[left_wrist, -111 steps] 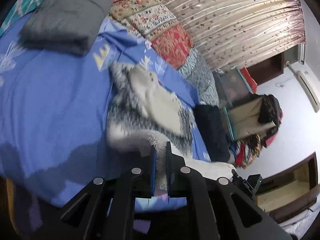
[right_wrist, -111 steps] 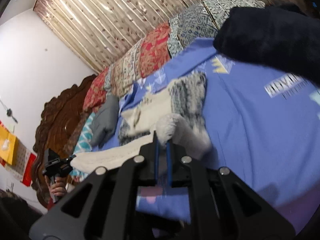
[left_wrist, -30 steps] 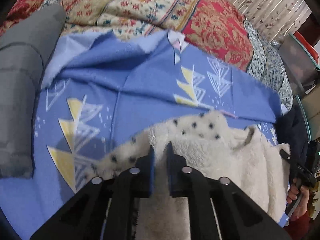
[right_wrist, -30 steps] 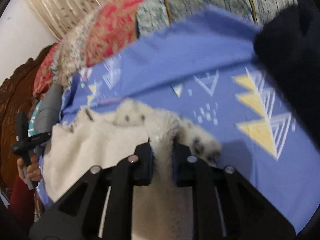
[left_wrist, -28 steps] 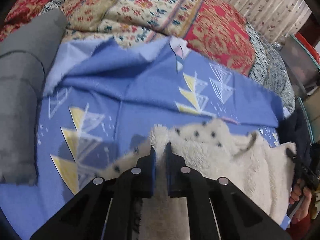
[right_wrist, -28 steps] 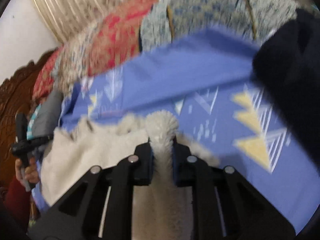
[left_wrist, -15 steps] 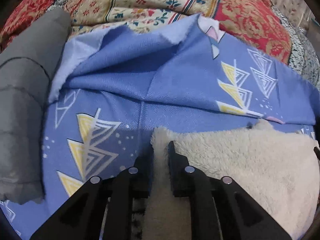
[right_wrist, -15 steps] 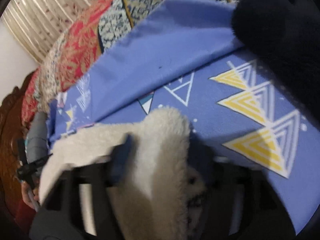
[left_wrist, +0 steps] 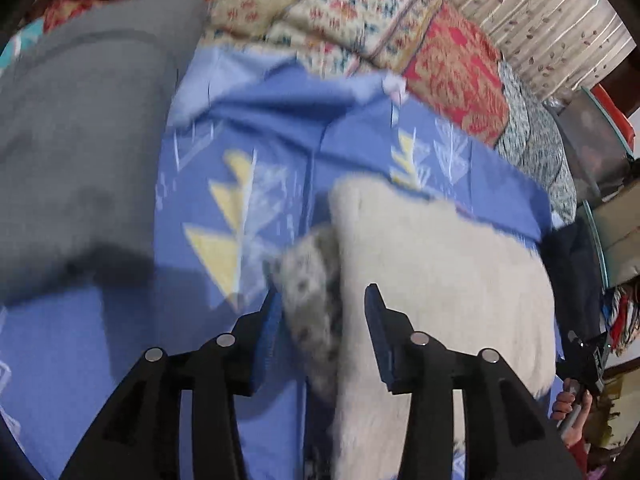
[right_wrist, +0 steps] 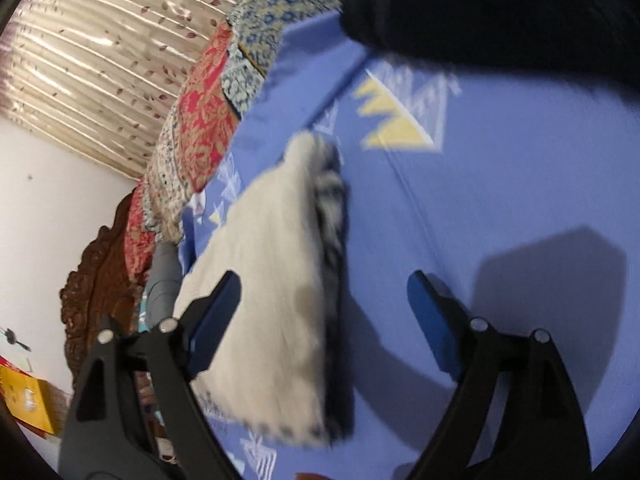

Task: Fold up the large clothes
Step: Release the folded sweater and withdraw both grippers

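A fluffy cream garment [left_wrist: 432, 280] with a grey spotted outer side lies folded on the blue patterned bedsheet [left_wrist: 120, 360]. My left gripper [left_wrist: 320, 308] is open above its near left edge, and the spotted fold shows between the fingers. In the right wrist view the same garment [right_wrist: 276, 308] lies flat, cream side up with a spotted edge on the right. My right gripper [right_wrist: 324, 292] is wide open and empty above it.
A folded grey blanket [left_wrist: 80, 140] lies at the left. Patchwork quilts [left_wrist: 452, 68] and a curtain [right_wrist: 100, 40] line the far side. A dark fleece item [right_wrist: 500, 8] lies at the right. A carved wooden headboard [right_wrist: 100, 280] stands at the bed's end.
Both grippers have opened and let go of the garment's edge, which now lies folded over on the sheet. Both have pulled back and up a little.
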Available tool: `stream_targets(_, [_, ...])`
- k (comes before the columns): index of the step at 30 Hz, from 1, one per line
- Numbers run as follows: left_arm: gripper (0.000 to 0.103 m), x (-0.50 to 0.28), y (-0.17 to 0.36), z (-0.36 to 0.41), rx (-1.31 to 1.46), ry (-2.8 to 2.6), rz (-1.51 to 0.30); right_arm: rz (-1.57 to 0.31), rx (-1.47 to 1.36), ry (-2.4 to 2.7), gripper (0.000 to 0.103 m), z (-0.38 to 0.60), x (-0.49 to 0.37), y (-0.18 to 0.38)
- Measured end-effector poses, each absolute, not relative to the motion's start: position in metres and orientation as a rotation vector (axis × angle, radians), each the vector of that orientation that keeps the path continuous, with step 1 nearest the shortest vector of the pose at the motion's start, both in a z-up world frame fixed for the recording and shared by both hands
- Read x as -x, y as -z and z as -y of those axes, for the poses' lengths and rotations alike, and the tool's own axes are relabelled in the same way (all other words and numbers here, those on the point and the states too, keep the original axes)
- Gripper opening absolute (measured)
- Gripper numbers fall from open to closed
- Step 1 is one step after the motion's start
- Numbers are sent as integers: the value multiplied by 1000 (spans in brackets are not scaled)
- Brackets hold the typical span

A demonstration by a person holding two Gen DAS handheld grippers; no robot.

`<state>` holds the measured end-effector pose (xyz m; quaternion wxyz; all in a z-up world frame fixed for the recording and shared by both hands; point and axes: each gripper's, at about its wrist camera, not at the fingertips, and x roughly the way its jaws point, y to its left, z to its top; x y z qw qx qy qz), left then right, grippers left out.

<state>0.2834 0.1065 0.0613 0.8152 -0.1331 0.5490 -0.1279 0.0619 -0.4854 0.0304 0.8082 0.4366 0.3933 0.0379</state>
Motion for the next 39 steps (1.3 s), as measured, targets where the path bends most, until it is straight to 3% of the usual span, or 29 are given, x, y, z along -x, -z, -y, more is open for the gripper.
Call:
stream_targets(5, [65,-248,-38,-87,190,152,-1178,-822,-953,-73,82,467,-31,-27])
stream_targets(10, [65,-205,-47,-70,36,30,-1087,-853,-864,-61,82,440,-13,-31])
stream_targets(22, [65,-120,-60,-68,-10,-73,-1050,-952,-676,-10,82,387,46,-25])
stream_targets(25, [65,-102,-55,-64,-20,-63,-1063,-949,-654,-10,87,379,59,-24])
stream_targets(27, [65,-90,-48,-61,-28,-48,-1083,-959,-635,-25,97,370,65,-24])
stream_targets(39, [65,-54,-33,-35,-83,1,-1123,-944,-595,4,97,358,88,-19])
